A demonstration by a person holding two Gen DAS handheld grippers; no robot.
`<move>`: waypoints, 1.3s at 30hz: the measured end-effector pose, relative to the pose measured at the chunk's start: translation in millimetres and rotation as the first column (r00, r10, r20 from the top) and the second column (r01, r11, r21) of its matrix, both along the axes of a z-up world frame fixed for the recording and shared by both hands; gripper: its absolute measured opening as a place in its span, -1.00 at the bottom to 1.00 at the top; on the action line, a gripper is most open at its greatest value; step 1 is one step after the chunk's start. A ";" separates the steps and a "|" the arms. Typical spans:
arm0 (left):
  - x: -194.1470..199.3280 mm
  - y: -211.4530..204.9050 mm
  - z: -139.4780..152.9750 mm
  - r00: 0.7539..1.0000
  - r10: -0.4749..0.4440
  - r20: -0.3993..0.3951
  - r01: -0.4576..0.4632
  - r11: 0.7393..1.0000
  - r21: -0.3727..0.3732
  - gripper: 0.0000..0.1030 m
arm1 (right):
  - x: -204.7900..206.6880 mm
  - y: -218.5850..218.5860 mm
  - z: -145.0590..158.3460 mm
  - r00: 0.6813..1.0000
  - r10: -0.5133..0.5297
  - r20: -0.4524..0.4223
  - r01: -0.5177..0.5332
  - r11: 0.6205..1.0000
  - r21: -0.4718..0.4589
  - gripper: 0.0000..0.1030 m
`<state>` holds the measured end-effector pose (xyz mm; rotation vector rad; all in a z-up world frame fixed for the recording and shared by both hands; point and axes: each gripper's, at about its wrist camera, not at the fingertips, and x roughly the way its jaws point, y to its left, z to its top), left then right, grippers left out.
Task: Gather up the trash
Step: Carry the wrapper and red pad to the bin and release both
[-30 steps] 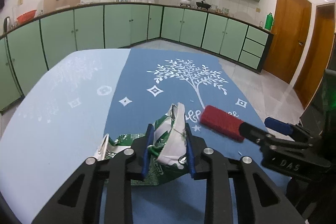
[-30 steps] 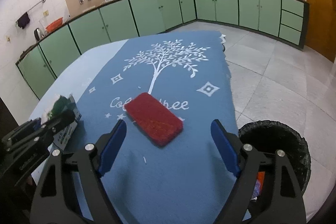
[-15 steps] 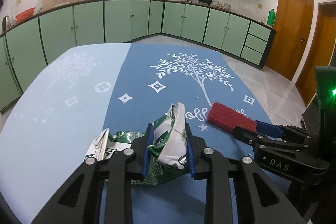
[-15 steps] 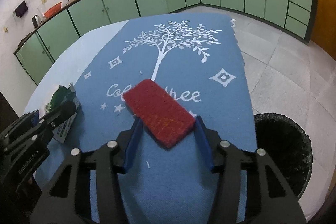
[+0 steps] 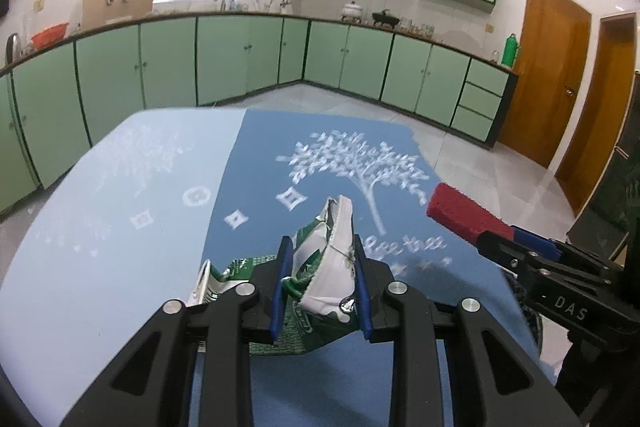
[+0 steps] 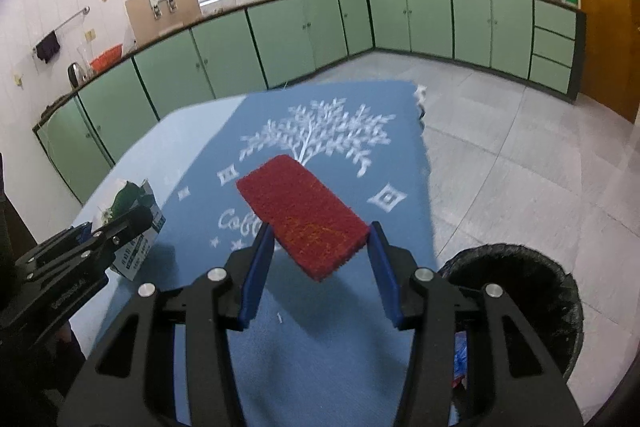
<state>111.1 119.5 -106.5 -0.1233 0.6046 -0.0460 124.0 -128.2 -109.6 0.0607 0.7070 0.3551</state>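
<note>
A crumpled green and white carton sits between the blue pads of my left gripper, which is shut on it just above the blue tablecloth. A red scouring sponge is clamped by its near end in my right gripper. It hangs above the cloth and casts a shadow below. In the left wrist view the sponge sticks out of the right gripper at the right. From the right wrist the left gripper shows at the left with the carton.
A black lined trash bin stands on the tiled floor by the table's right edge, with some wrappers inside. The tablecloth has a white tree print. Green kitchen cabinets run along the far walls, and wooden doors are at the right.
The right jaws went from wide apart around the sponge to pressed on it, then raised it off the cloth. The left gripper keeps its hold on the carton and has risen a little.
</note>
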 end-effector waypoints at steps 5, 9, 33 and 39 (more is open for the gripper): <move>-3.0 -15.6 22.6 0.998 -0.039 0.055 0.040 0.999 -0.008 -0.46 | -11.2 -19.1 26.9 0.998 -0.034 0.056 0.034 0.999 0.009 -0.10; -3.2 -32.7 36.7 0.993 -0.082 0.089 0.083 0.997 -0.004 -0.46 | -19.6 -35.3 44.5 0.993 -0.070 0.091 0.069 0.998 0.013 -0.10; 28.4 -197.0 57.1 0.899 -0.417 0.136 0.421 0.907 -0.006 -0.46 | -55.6 -186.6 49.6 0.917 -0.373 0.140 0.377 0.926 -0.003 -0.10; 42.6 -235.6 49.1 0.866 -0.484 0.124 0.491 0.871 -0.025 -0.46 | -60.6 -223.2 31.3 0.890 -0.442 0.116 0.446 0.895 -0.012 -0.10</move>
